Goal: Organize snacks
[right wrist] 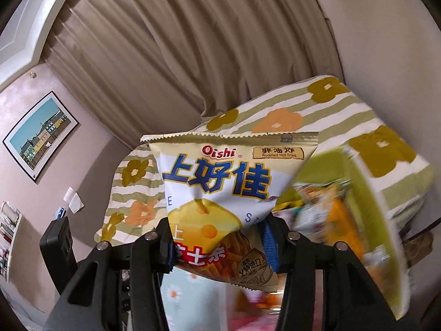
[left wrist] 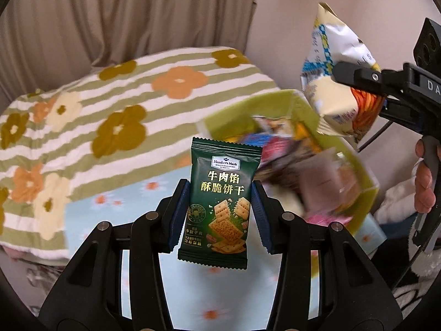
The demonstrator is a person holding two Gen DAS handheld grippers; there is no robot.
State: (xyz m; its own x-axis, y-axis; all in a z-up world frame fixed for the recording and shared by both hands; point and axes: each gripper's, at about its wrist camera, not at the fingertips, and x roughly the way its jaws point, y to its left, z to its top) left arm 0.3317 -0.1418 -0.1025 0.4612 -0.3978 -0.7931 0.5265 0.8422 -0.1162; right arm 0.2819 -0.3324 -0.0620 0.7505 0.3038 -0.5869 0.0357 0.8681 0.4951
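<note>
My left gripper (left wrist: 219, 209) is shut on a dark green Member's Mark cracker packet (left wrist: 220, 201), held upright above the bed. My right gripper (right wrist: 219, 244) is shut on a cream and blue Oishi chip bag (right wrist: 226, 193); it also shows in the left wrist view (left wrist: 330, 82), high at the right, above a green snack box (left wrist: 361, 165). The box holds several mixed snack packets and looks blurred. In the right wrist view the box (right wrist: 380, 220) is to the right of the bag.
A striped flower-print blanket (left wrist: 110, 115) lies folded on a light blue flowered sheet (left wrist: 132, 198). Beige curtains (left wrist: 124, 13) hang behind. A framed picture (right wrist: 41, 135) hangs on the left wall, and a black device (right wrist: 59, 251) stands below it.
</note>
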